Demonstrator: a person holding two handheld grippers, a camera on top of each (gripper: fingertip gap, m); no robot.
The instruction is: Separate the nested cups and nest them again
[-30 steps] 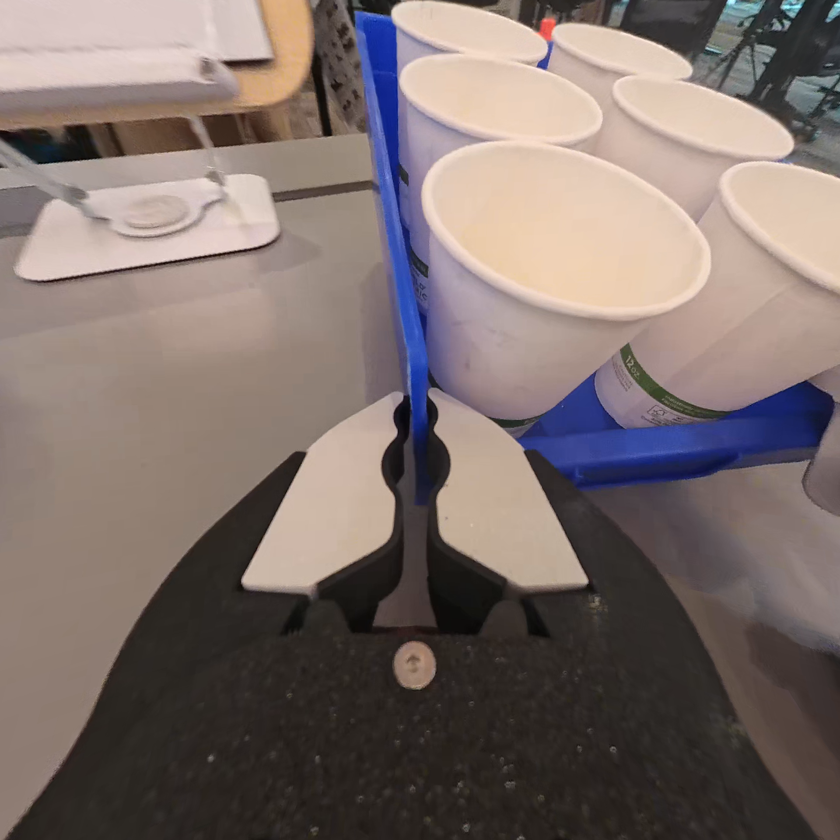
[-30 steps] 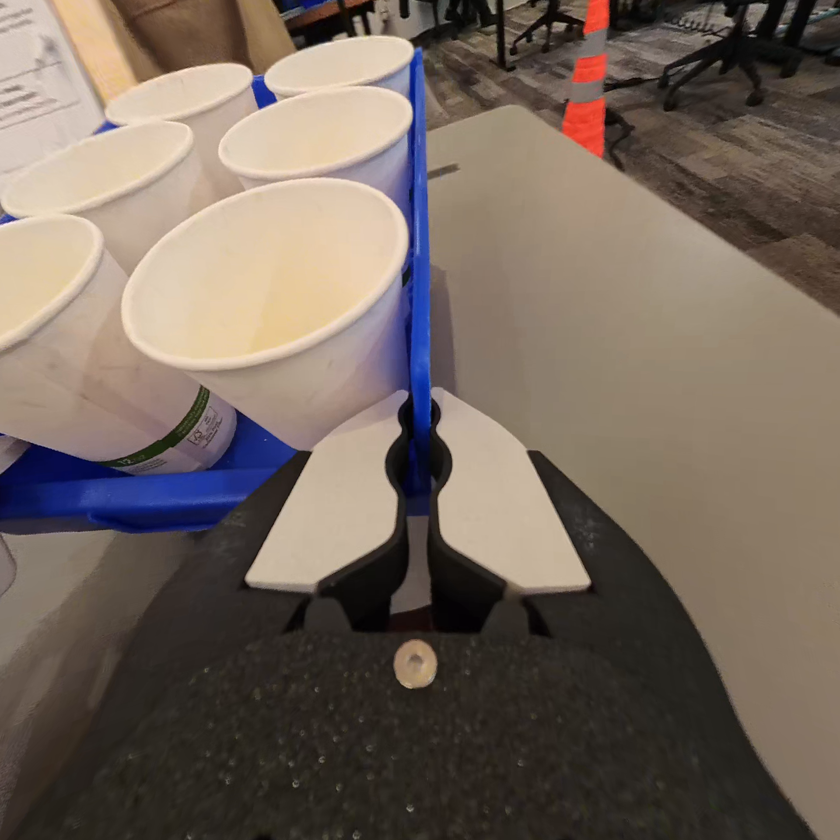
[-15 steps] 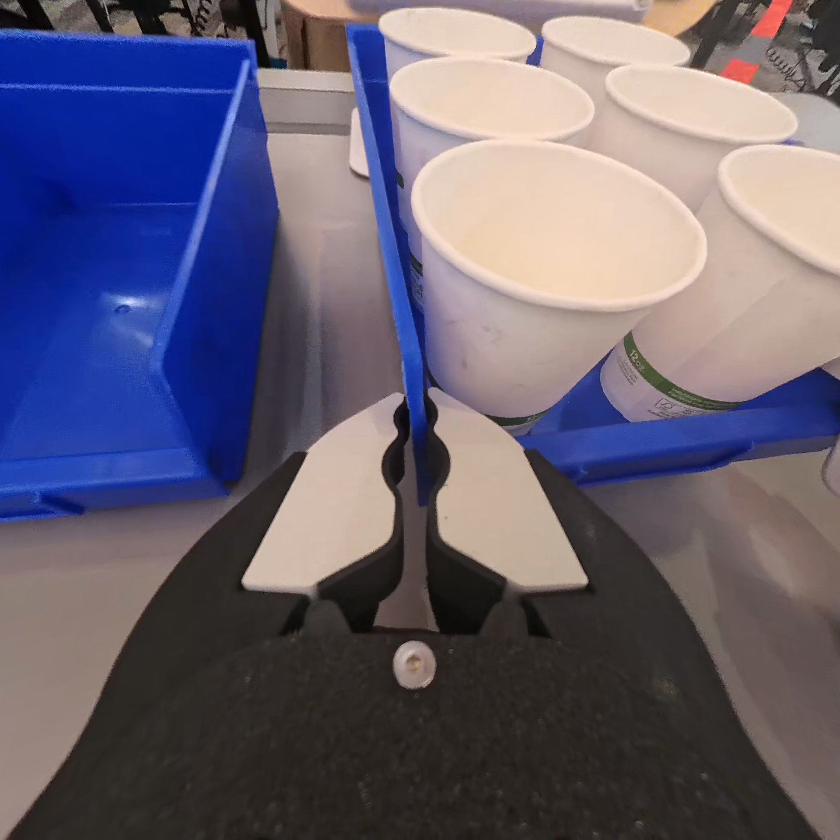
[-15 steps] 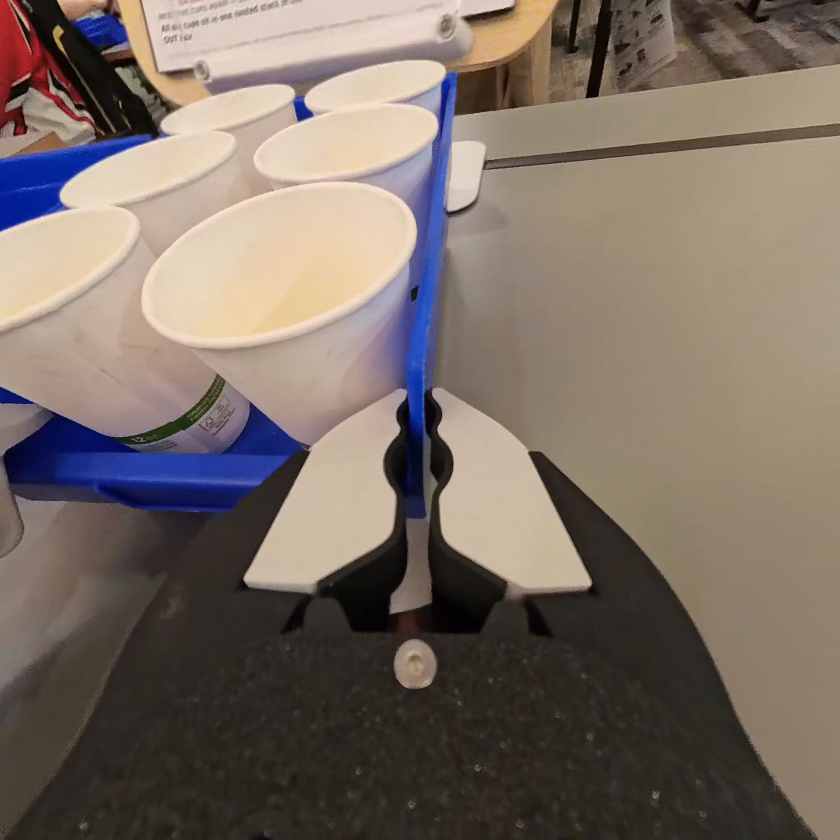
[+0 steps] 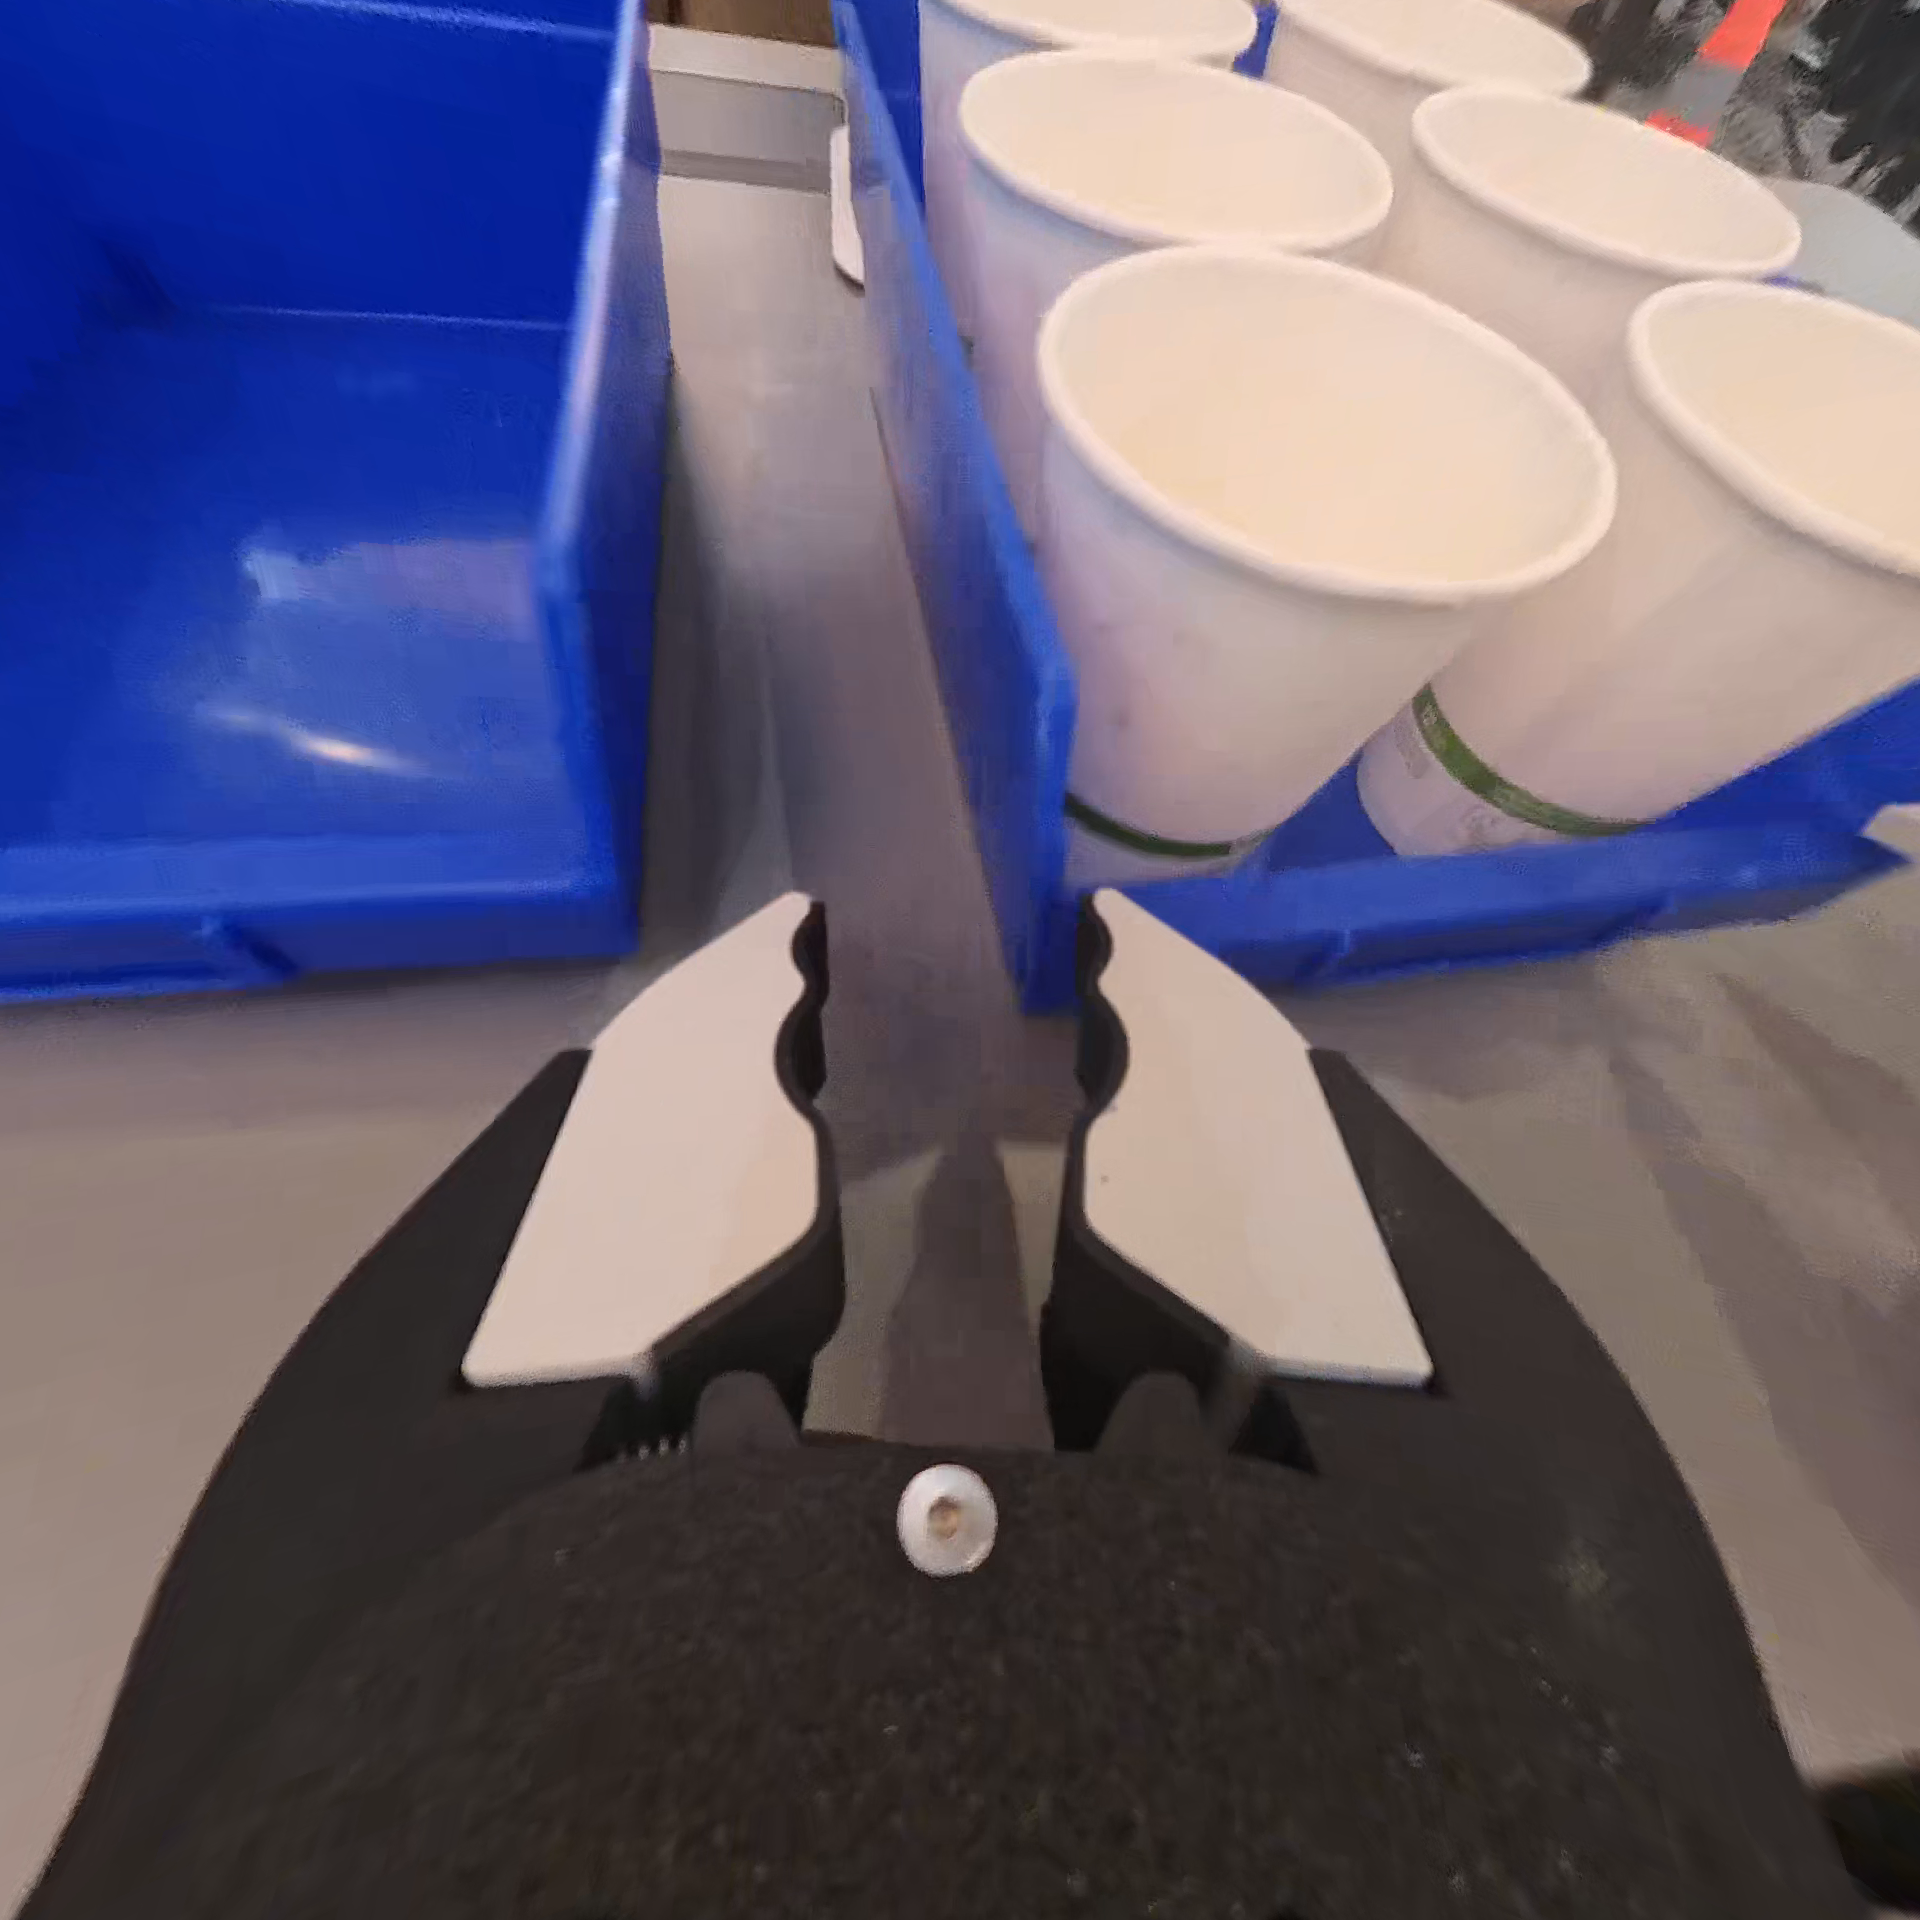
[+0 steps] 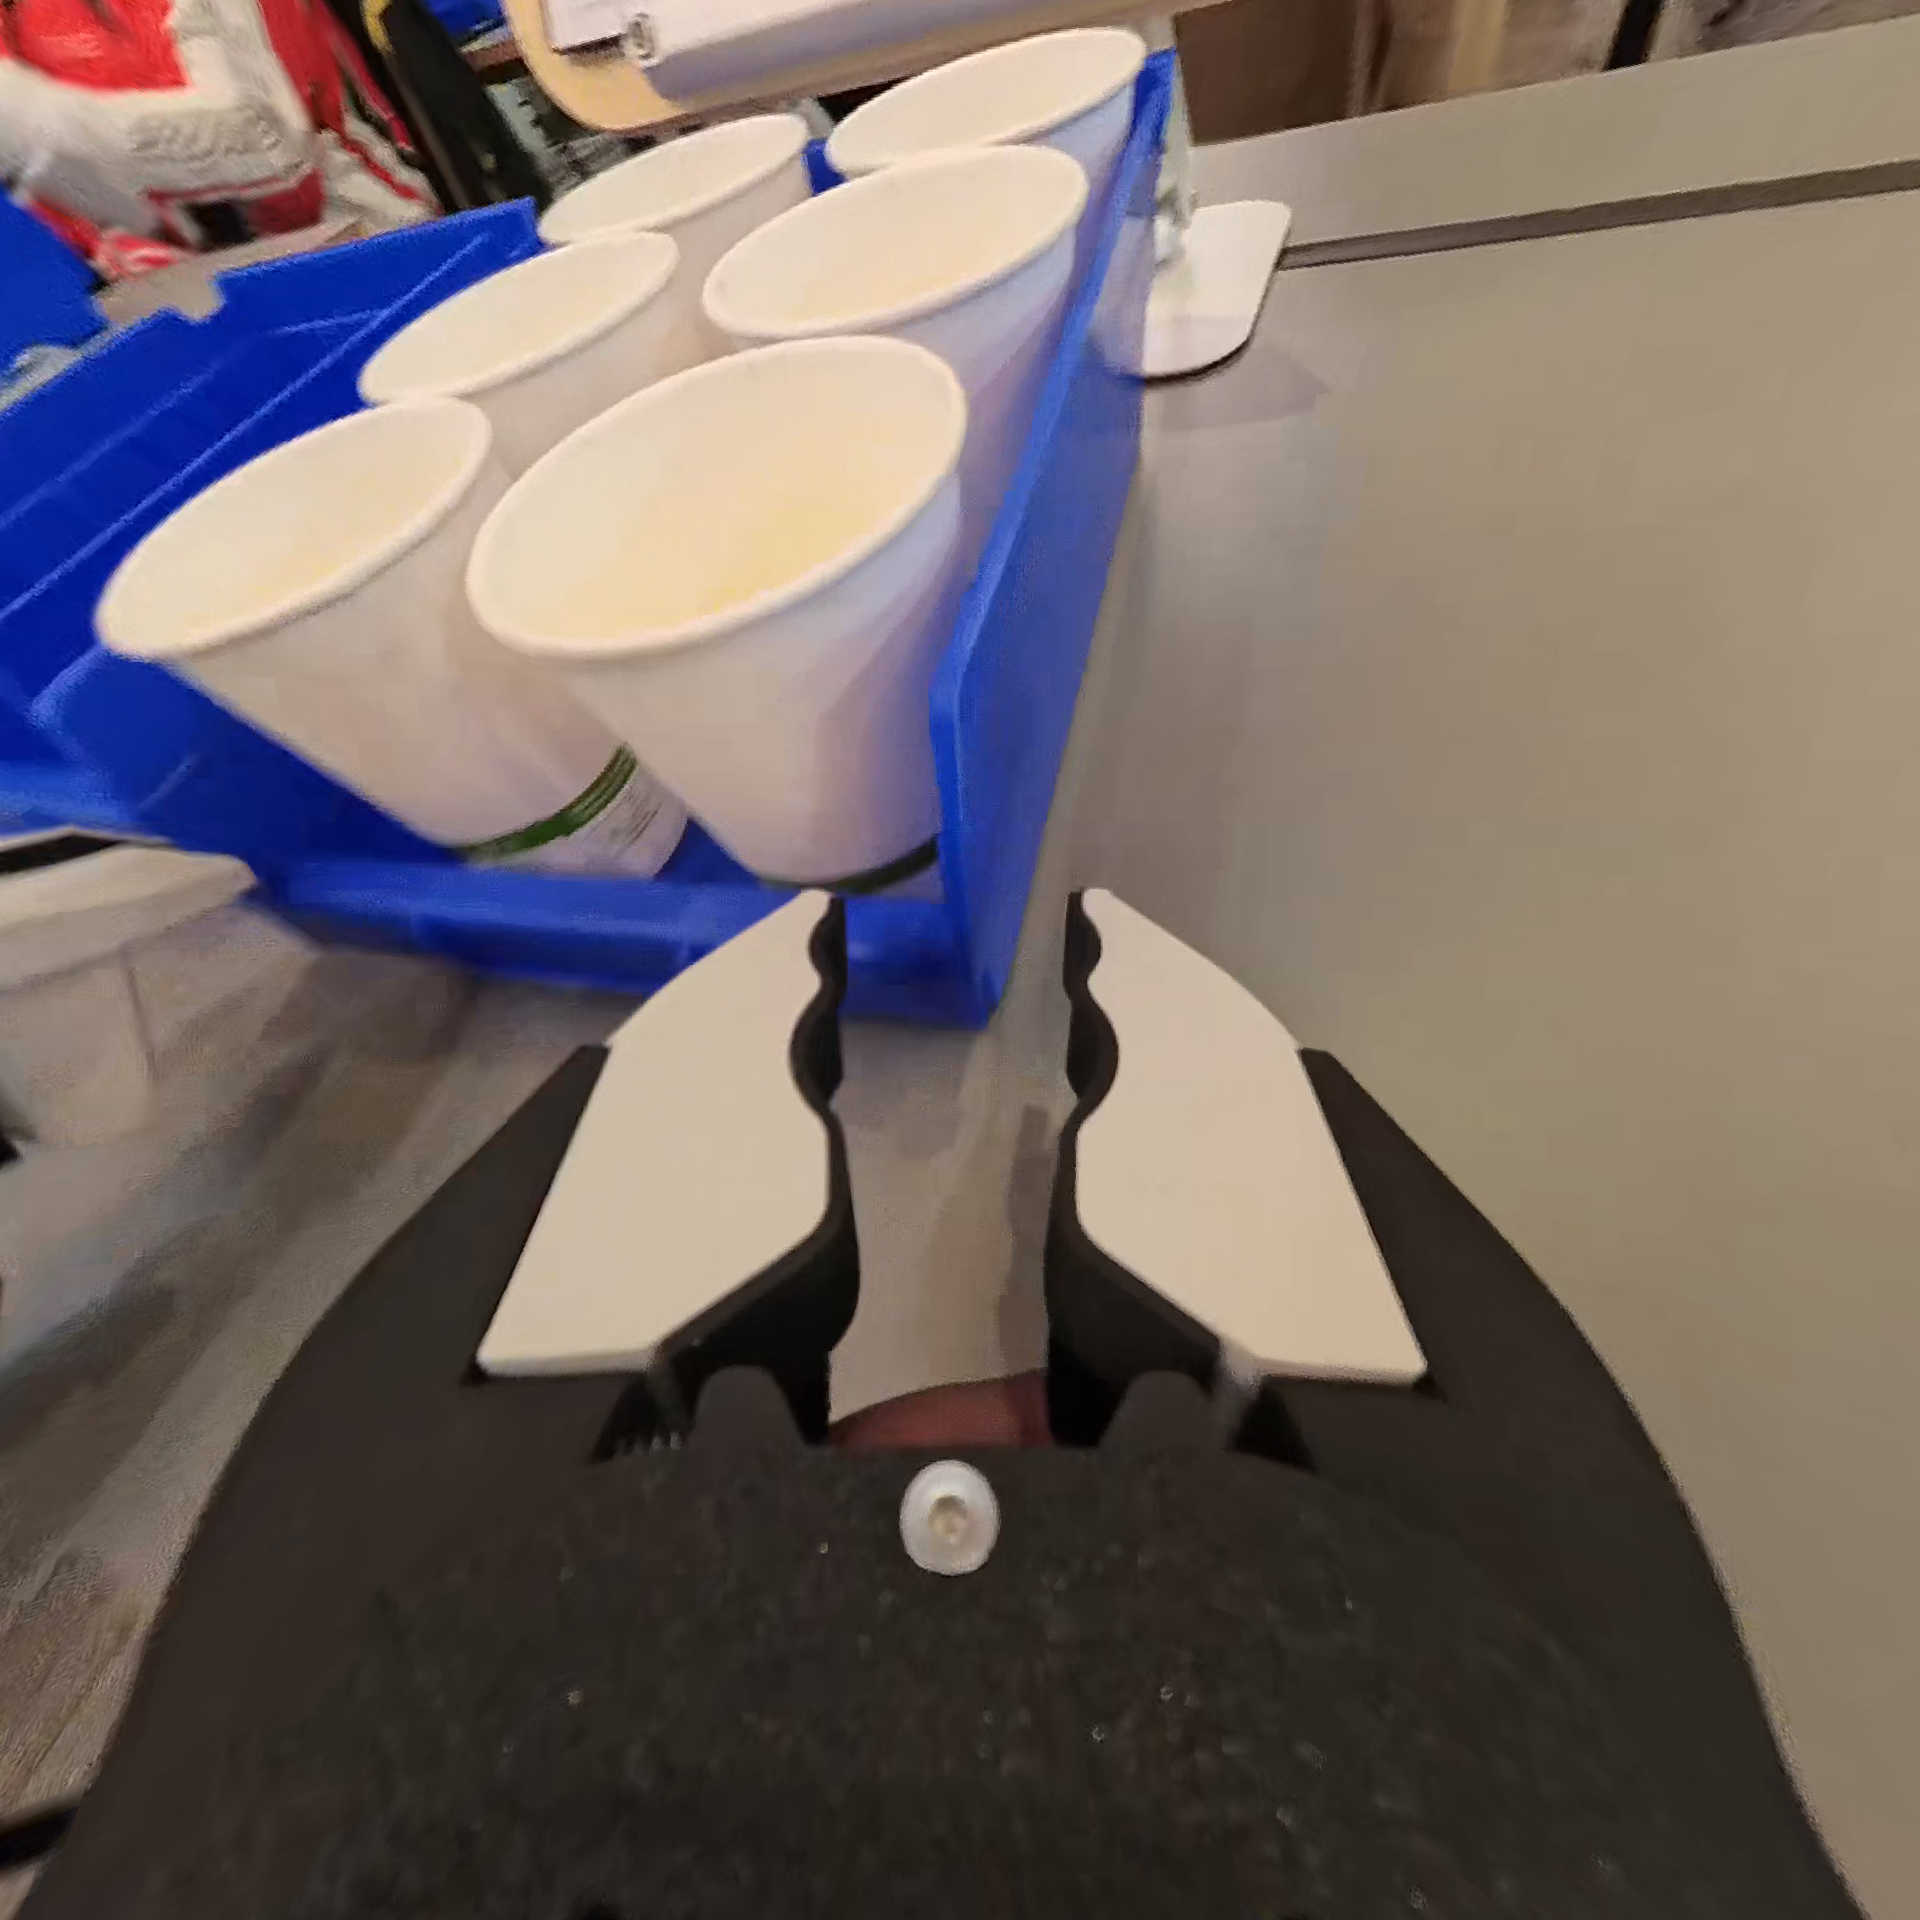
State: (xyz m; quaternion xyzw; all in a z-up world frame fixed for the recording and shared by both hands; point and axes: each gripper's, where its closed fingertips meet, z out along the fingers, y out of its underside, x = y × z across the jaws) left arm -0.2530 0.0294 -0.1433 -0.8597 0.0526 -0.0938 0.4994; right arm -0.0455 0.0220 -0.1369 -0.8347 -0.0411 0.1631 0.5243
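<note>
Both tools stand with their jaws apart and nothing between them: the left tool [image 5: 945, 914] at the near left corner of the blue bin [image 5: 977, 582] that holds the cups, the right tool [image 6: 951, 909] at its near right corner [image 6: 987, 831]. Each corner wall lies just ahead of the jaw gap, close to one fingertip; whether it touches cannot be told, as both views are smeared.

Six white paper cups [image 5: 1320, 520] stand loose in that bin, none nested, the two nearest ones tilted toward the tools [image 6: 717, 603]. The bin's low front lip lies between the tools and the cup bases.

Only the left wrist view shows the second blue bin [image 5: 582, 520], just left of the first with a strip of grey table [image 5: 748, 520] between them. Only the right wrist view shows a white flat stand base [image 6: 1205, 291] behind the bin's far right corner, and open table [image 6: 1558, 727] to the right.
</note>
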